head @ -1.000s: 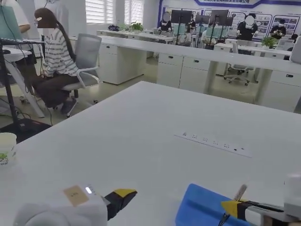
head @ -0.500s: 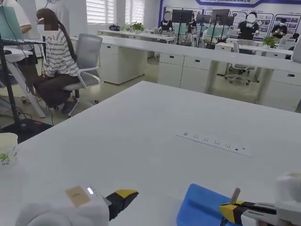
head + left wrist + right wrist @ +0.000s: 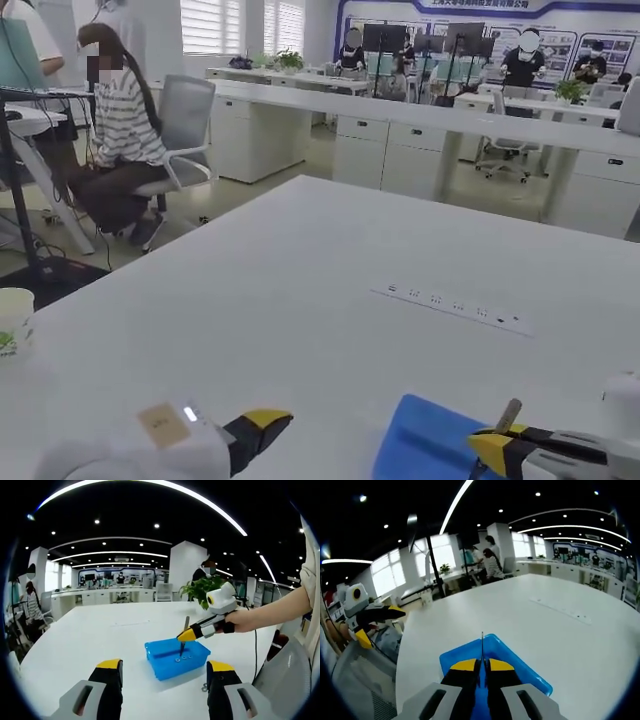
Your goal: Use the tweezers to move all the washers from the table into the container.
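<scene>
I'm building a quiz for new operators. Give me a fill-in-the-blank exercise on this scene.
1. The right gripper is shut on the ___.
2. The container below it is ___ in colour.
3. The left gripper has its jaws ___, with nothing between them.
4. Several washers lie ___ the container.
Missing words: tweezers; blue; open; inside.

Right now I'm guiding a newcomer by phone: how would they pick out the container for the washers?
On the big white table, look below the right gripper, which holds tweezers. The container is a shallow rectangular tray with washers inside, and it is the only bright blue thing on the tabletop.
</scene>
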Demonstrator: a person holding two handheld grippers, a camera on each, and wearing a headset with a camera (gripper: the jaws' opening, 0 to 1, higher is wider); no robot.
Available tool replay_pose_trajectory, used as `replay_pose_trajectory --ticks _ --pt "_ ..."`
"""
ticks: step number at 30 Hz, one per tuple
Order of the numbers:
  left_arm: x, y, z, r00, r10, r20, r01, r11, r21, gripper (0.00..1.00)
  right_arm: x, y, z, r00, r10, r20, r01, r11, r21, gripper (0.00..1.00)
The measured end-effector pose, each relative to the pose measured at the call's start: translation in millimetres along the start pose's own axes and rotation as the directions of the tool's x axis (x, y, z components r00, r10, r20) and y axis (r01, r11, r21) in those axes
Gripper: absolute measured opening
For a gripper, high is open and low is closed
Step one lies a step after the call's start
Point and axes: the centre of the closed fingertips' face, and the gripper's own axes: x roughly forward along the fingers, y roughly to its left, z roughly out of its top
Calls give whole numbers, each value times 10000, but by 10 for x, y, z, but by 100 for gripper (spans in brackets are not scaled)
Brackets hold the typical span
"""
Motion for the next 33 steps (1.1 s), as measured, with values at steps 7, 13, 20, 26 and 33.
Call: replay_pose_trajectory --ticks 7,13,20,26,33 --pt "3 -17 -11 10000 -66 -63 66 10000 59 68 -157 177 117 9981 205 581 -210 9997 81 3" --pt "1 -18 -15 9999 -59 -82 60 9999 89 68 -267 378 161 9937 566 971 -594 9979 261 3" --pt "-2 -16 -17 10000 -45 -80 45 10000 87 68 -330 590 96 9912 850 1017 -897 9950 430 3" --pt "-4 -16 -7 10000 -35 -26 35 10000 61 68 -330 723 -38 9892 1199 846 -1249 9906 564 3" --pt "-4 -12 -5 10000 -25 -29 25 10000 52 68 -336 807 -285 9871 1547 416 -1584 9810 1118 3"
